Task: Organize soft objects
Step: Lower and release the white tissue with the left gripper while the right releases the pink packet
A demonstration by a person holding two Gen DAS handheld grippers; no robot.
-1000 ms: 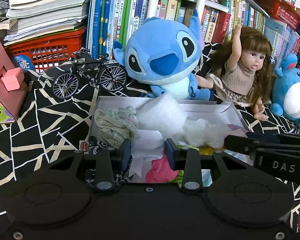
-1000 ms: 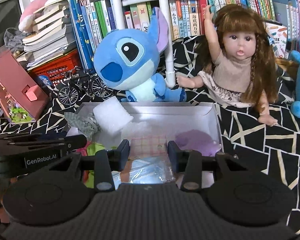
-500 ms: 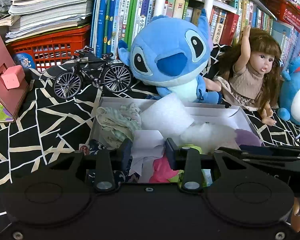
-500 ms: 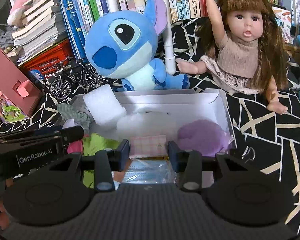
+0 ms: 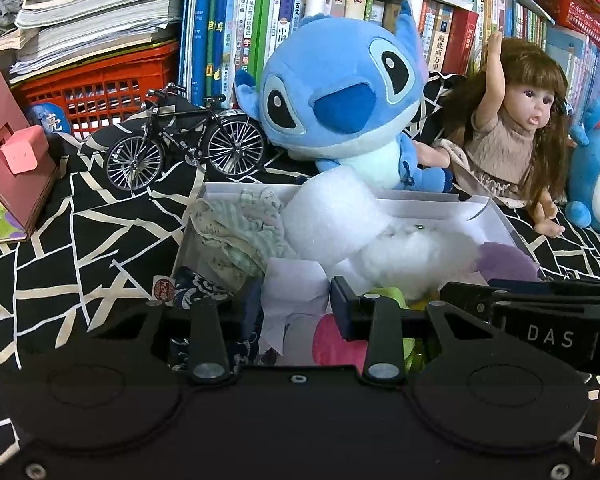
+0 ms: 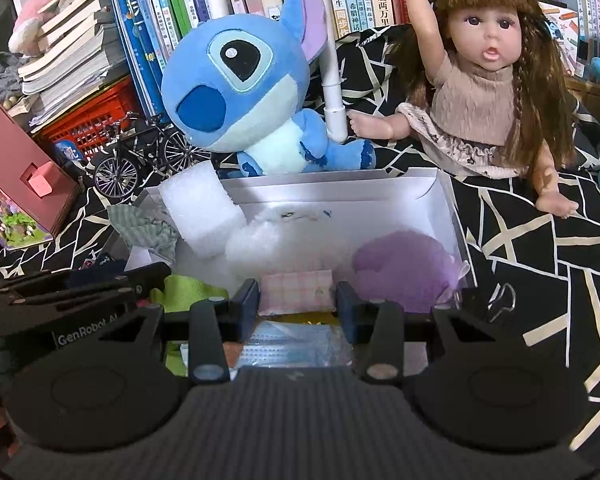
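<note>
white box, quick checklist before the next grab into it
1. Left gripper open, nothing between its fingers: ok.
2. Right gripper open, nothing clamped: ok.
3. Pink checked cloth lies between the right gripper's fingertips: ok.
4. White box walls clear of both grippers: ok.
5. Purple plush apart from the right fingers: ok.
6. Depth of fingers above the pile: cannot tell.
</note>
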